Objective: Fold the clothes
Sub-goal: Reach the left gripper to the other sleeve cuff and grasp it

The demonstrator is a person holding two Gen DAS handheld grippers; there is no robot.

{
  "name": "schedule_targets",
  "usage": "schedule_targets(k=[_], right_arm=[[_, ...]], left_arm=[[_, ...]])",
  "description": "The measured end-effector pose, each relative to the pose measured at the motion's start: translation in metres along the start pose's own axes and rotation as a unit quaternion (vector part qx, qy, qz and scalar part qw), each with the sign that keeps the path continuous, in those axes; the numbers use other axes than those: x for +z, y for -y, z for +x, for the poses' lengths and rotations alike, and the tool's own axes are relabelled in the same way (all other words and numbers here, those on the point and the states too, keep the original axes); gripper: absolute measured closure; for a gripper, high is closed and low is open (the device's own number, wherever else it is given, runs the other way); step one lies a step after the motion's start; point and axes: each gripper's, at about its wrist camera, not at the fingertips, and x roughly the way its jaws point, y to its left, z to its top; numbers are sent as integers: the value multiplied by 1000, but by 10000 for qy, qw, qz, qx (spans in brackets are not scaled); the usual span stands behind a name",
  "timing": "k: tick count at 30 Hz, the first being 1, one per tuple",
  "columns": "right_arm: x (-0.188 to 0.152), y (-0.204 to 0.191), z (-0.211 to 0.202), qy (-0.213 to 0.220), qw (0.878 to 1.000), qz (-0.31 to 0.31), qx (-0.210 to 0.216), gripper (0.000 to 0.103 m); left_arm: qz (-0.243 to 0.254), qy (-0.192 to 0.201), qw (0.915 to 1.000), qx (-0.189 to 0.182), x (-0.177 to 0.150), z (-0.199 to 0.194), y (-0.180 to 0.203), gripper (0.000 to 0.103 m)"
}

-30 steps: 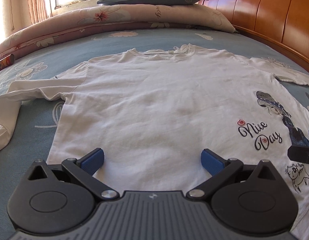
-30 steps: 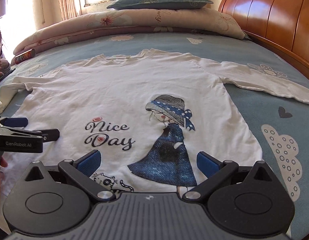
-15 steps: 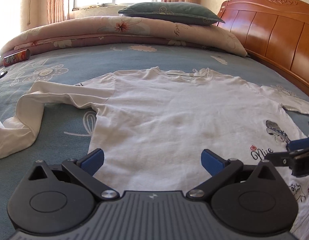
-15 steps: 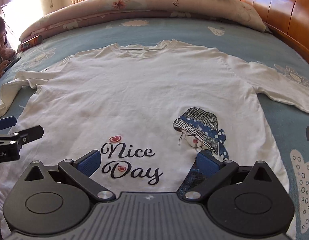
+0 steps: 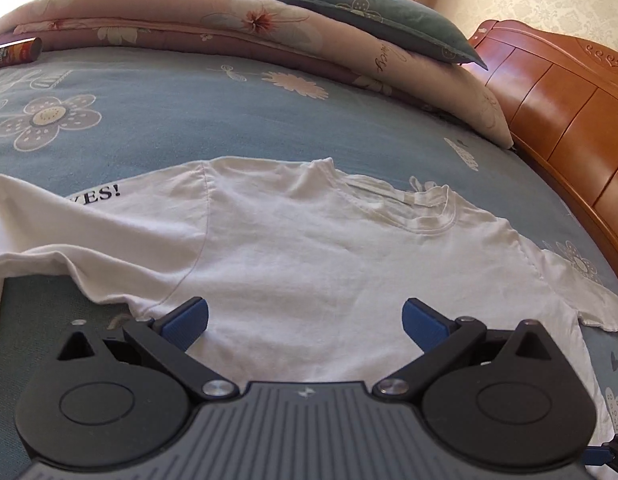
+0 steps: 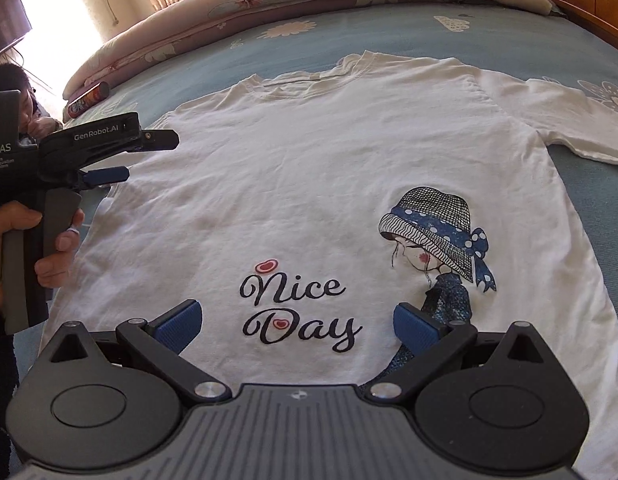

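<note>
Since the earlier frames the left gripper [image 5: 305,314] has travelled from the hem region toward the shoulder of the white T-shirt [image 6: 329,184], so that the collar [image 5: 433,212] now lies ahead of it and the printed figure has left its view; the right gripper [image 6: 296,322] has advanced up the shirt front to the "Nice Day" lettering [image 6: 297,312]. The T-shirt lies spread flat, print side up, on the blue floral bedsheet [image 5: 149,116], its collar pointing toward the rolled quilt [image 5: 237,28]. One long sleeve [image 5: 57,232] trails away from the shirt body, creased and partly doubled over; the opposite sleeve [image 6: 581,120] extends flat on the side nearer the wooden headboard [image 5: 557,92]. Left gripper: jaws wide apart, hovering over the shirt beside the armpit seam, nothing between the blue pads [image 5: 187,318]. Right gripper: jaws likewise wide apart and empty, the lettering framed between them, one pad overlapping the printed girl in a hat [image 6: 437,232]. In the right wrist view the left gripper [image 6: 149,156] appears in profile beyond the shirt's side edge, held by a hand [image 6: 25,248]. A green pillow [image 5: 373,16] rests on the quilt, and a cylindrical can [image 5: 15,53] lies on the sheet beside the quilt, well apart from the shirt.
</note>
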Motion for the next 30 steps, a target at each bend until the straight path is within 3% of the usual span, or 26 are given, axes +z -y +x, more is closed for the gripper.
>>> schedule_targets(k=[5, 11, 14, 17, 20, 25, 27, 30], right_arm=[[3, 2, -1, -66, 9999, 112, 100, 0], [2, 0, 0, -101, 9997, 152, 156, 0], [1, -1, 3, -106, 9998, 149, 102, 0], [2, -2, 6, -91, 9998, 139, 54, 0], [5, -2, 9, -67, 9998, 201, 25, 0], [7, -2, 10, -63, 9997, 217, 28, 0], [6, -1, 10, -32, 9997, 256, 30, 0], [5, -5, 12, 17, 9999, 126, -57, 0]], left_arm=[[-40, 157, 9998, -70, -32, -27, -13, 1], [40, -6, 10000, -67, -52, -63, -15, 1], [-105, 92, 9998, 111, -34, -88, -24, 1], [-161, 477, 9973, 527, -1, -131, -40, 1], [-202, 601, 9930, 999, 36, -179, -60, 6], [-233, 611, 9783, 1966, 66, -236, -94, 21], [-418, 544, 9765, 2044, 63, -239, -114, 32], [-1118, 411, 9756, 1846, 41, -229, -151, 52]])
